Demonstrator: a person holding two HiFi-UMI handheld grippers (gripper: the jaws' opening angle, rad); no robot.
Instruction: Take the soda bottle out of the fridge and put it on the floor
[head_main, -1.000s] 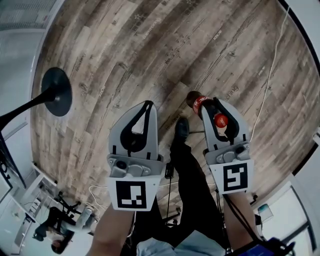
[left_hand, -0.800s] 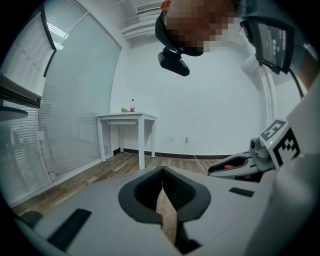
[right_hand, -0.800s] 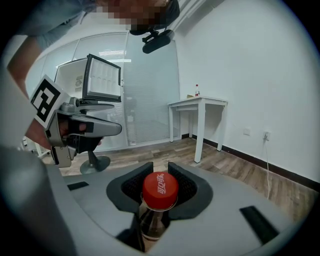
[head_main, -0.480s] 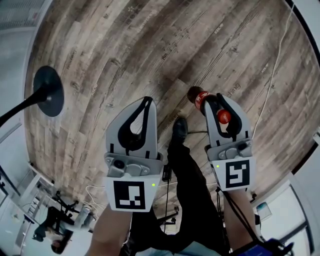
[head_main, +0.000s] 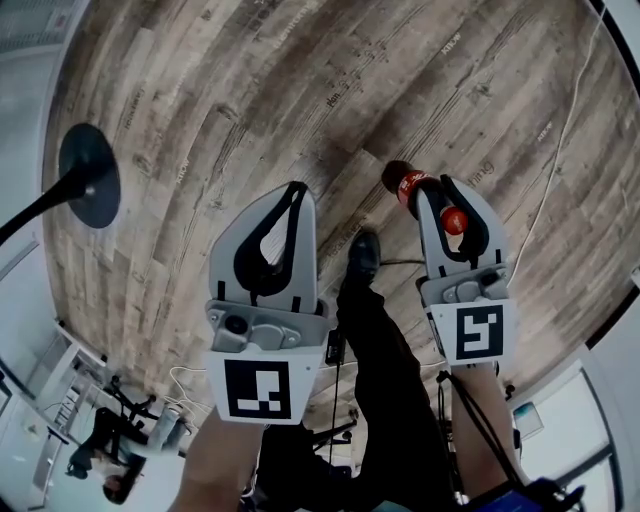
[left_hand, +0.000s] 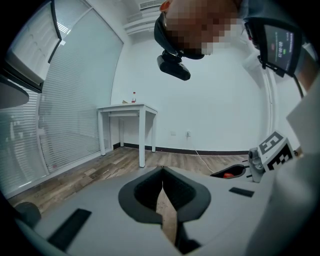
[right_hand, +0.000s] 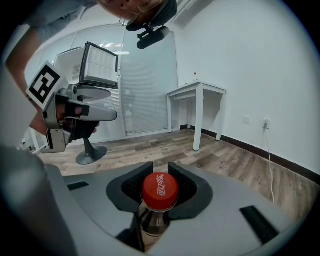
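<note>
Red-capped dark plastic soda bottle (right_hand: 159, 192): neck clamped in my right gripper (right_hand: 160, 169), now lower over wood-plank floor (head_main: 250, 90), release pending; left gripper (left_hand: 162, 170) closed, empty.

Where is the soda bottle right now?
The soda bottle hangs by its neck in the right gripper, at the head view's right, beside the person's shoe.

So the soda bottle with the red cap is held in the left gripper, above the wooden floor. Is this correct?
Not quite. The soda bottle is held in the right gripper, not the left. The right gripper view shows its fingers closed on the neck below the red cap. It is above the wooden floor, as you say.
</note>
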